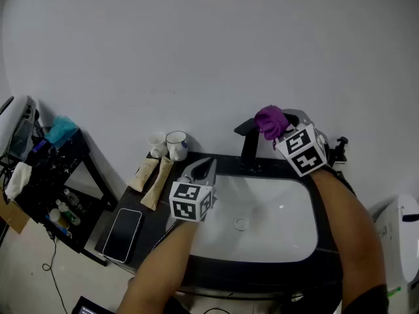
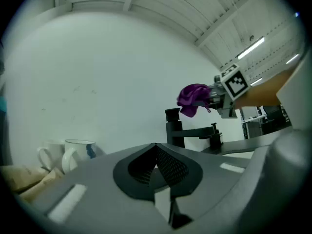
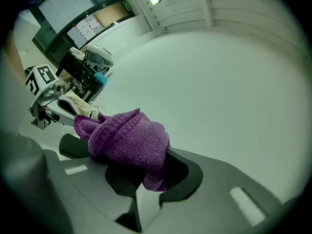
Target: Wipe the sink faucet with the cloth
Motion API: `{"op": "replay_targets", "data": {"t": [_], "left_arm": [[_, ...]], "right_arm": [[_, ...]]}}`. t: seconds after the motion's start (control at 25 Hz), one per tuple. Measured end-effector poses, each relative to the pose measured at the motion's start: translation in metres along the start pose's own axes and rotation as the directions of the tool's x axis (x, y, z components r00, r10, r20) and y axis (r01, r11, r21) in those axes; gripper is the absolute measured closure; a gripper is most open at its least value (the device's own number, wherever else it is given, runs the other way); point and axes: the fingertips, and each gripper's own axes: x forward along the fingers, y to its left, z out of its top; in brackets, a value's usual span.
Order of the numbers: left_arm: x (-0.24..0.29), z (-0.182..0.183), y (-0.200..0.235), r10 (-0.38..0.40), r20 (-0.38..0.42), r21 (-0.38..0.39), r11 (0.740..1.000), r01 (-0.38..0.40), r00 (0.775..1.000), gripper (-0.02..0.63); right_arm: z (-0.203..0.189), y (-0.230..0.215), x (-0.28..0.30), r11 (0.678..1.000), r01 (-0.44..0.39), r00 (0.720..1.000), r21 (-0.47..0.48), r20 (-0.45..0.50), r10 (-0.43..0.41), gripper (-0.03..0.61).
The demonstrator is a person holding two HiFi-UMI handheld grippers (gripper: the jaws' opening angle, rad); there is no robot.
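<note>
**Sink against white wall: cloth at faucet top**

Head view: right gripper (image 1: pixel 281 133) is holding cloth (image 1: pixel 270 120) near the top of the faucet (image 1: pixel 249 150); left gripper (image 1: pixel 204 169) is hovering over sink (image 1: pixel 288 234).
Left gripper view: jaws are pressing together, empty.
Right gripper view: jaws are pinching cloth; best lowered onto the spout, wiping along it.

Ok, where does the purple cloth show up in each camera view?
Head view: purple cloth upper right of centre, held in the right gripper.
Left gripper view: right of centre, at mid-height.
Right gripper view: centre, clamped between the jaws.
Shared landmark: black faucet, just below the cloth in the head and left gripper views.
</note>
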Motion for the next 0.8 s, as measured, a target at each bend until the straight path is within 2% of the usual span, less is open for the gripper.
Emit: {"op": "replay_targets", "data": {"t": [0.16, 0.28, 0.36, 0.64, 0.8], "left_arm": [[0.008, 0.000, -0.004, -0.054, -0.008, 0.070, 0.996, 0.054, 0.999, 0.597], [0.010, 0.000, -0.002, -0.064, -0.011, 0.070, 0.995, 0.065, 0.998, 0.597], [0.011, 0.000, -0.002, -0.067, -0.004, 0.055, 0.996, 0.067, 0.998, 0.597], [0.011, 0.001, -0.002, -0.080, 0.004, 0.039, 0.996, 0.080, 0.997, 0.597], [0.012, 0.000, -0.002, -0.075, -0.005, 0.042, 0.996, 0.075, 0.997, 0.597]], "right_arm": [[0.012, 0.006, 0.038, 0.987, -0.142, 0.983, -0.077, -0.129, 0.132, 0.522], [0.002, 0.022, 0.060, 0.960, -0.260, 0.939, -0.106, -0.258, 0.226, 0.522], [-0.006, 0.031, 0.065, 0.945, -0.306, 0.915, -0.116, -0.311, 0.258, 0.526], [0.003, 0.045, 0.058, 0.908, -0.362, 0.900, -0.210, -0.331, 0.283, 0.531], [0.022, 0.066, 0.047, 0.883, -0.404, 0.899, -0.237, -0.279, 0.337, 0.531]]}}
